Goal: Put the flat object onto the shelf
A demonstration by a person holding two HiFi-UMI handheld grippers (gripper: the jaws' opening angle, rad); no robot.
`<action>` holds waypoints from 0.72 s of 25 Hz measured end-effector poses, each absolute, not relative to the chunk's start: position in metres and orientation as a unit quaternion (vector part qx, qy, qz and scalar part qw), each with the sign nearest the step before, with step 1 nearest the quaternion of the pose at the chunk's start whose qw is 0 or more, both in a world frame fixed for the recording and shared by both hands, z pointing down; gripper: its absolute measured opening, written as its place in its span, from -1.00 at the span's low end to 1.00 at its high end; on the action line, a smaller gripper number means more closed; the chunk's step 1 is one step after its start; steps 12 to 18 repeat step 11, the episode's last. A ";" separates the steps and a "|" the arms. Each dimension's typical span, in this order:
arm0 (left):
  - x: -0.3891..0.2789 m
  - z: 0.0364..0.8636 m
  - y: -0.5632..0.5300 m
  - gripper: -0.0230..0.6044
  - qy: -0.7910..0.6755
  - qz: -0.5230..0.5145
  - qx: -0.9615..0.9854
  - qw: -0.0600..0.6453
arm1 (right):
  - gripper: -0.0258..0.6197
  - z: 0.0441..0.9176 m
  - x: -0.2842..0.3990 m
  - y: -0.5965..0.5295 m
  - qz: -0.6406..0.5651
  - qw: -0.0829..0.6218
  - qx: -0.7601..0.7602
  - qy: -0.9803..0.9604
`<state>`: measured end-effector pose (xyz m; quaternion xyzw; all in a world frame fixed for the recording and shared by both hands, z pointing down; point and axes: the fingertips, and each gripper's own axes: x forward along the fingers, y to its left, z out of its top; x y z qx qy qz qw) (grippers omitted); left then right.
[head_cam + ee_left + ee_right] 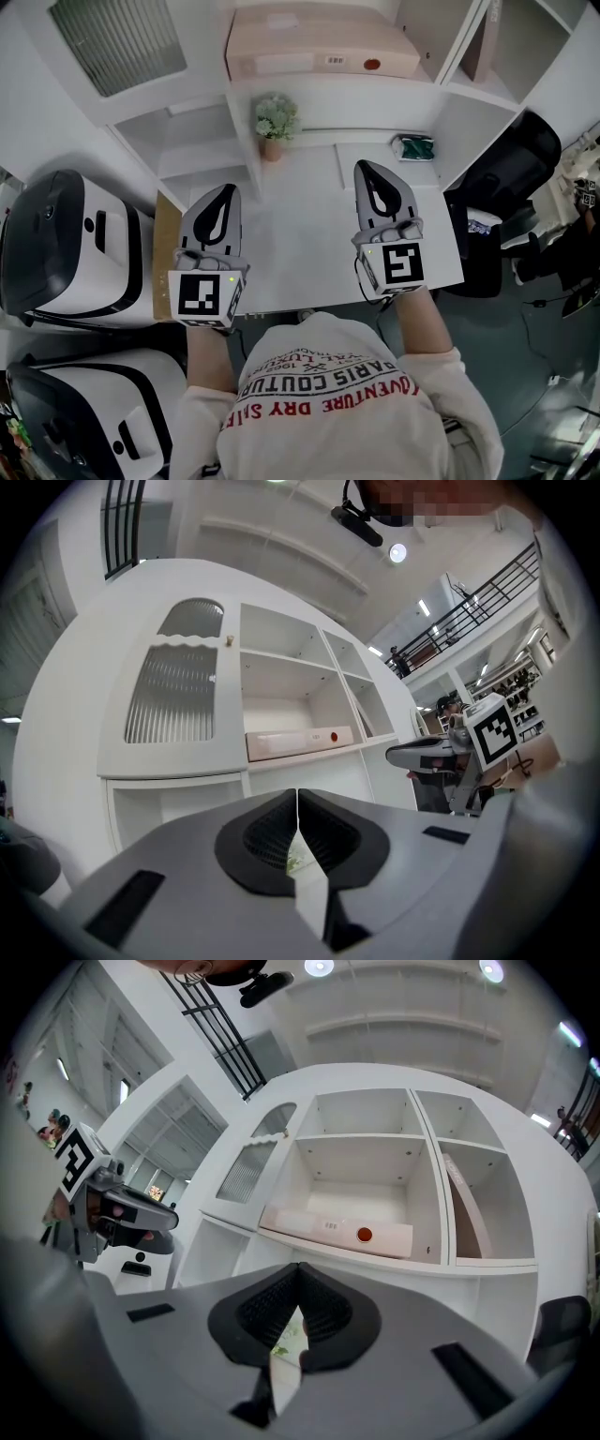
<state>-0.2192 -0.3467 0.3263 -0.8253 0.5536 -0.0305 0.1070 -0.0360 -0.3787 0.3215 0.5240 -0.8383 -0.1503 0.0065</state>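
Jaws are seen clenched, with nothing between them, on the left gripper [225,197] and the right gripper [372,178], both held above the white desk [300,244]. The flat pink box [319,45] is laid on the shelf [328,86], above a small potted plant [276,122].

The flat box [322,42] is pale pink with a red dot, the shelf [309,86] and tabletop [300,244] white, the plant [275,117] pale green in a terracotta pot, the packet [413,147] green, and the left gripper [227,193] and right gripper [366,171] grey with black-and-white square markers.
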 end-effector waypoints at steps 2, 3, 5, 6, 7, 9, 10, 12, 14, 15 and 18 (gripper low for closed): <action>-0.217 0.327 -0.348 -0.87 0.553 -0.030 -0.826 0.107 | -0.84 0.322 -0.036 -0.380 -0.151 0.004 0.522 -0.840; -0.216 0.327 -0.349 -0.87 0.553 -0.030 -0.825 0.107 | -0.84 0.324 -0.035 -0.381 -0.147 0.005 0.521 -0.841; -0.214 0.327 -0.350 -0.87 0.554 -0.031 -0.825 0.107 | -0.84 0.329 -0.034 -0.382 -0.135 0.005 0.515 -0.847; -0.214 0.328 -0.351 -0.87 0.554 -0.031 -0.825 0.106 | -0.84 0.330 -0.034 -0.383 -0.127 0.001 0.509 -0.851; -0.213 0.328 -0.352 -0.87 0.554 -0.031 -0.825 0.106 | -0.84 0.332 -0.033 -0.384 -0.118 -0.004 0.503 -0.856; -0.211 0.329 -0.354 -0.87 0.554 -0.031 -0.825 0.105 | -0.84 0.333 -0.031 -0.386 -0.106 -0.012 0.498 -0.861; -0.210 0.329 -0.355 -0.87 0.554 -0.032 -0.825 0.104 | -0.84 0.334 -0.029 -0.387 -0.103 -0.014 0.497 -0.862; -0.208 0.330 -0.356 -0.87 0.554 -0.032 -0.825 0.103 | -0.84 0.334 -0.028 -0.388 -0.099 -0.016 0.497 -0.862; -0.208 0.330 -0.356 -0.87 0.554 -0.032 -0.825 0.103 | -0.84 0.334 -0.028 -0.388 -0.099 -0.016 0.497 -0.862; -0.208 0.330 -0.356 -0.87 0.554 -0.032 -0.825 0.103 | -0.84 0.334 -0.028 -0.388 -0.099 -0.016 0.497 -0.862; -0.208 0.330 -0.356 -0.87 0.554 -0.032 -0.825 0.103 | -0.84 0.334 -0.028 -0.388 -0.099 -0.016 0.497 -0.862</action>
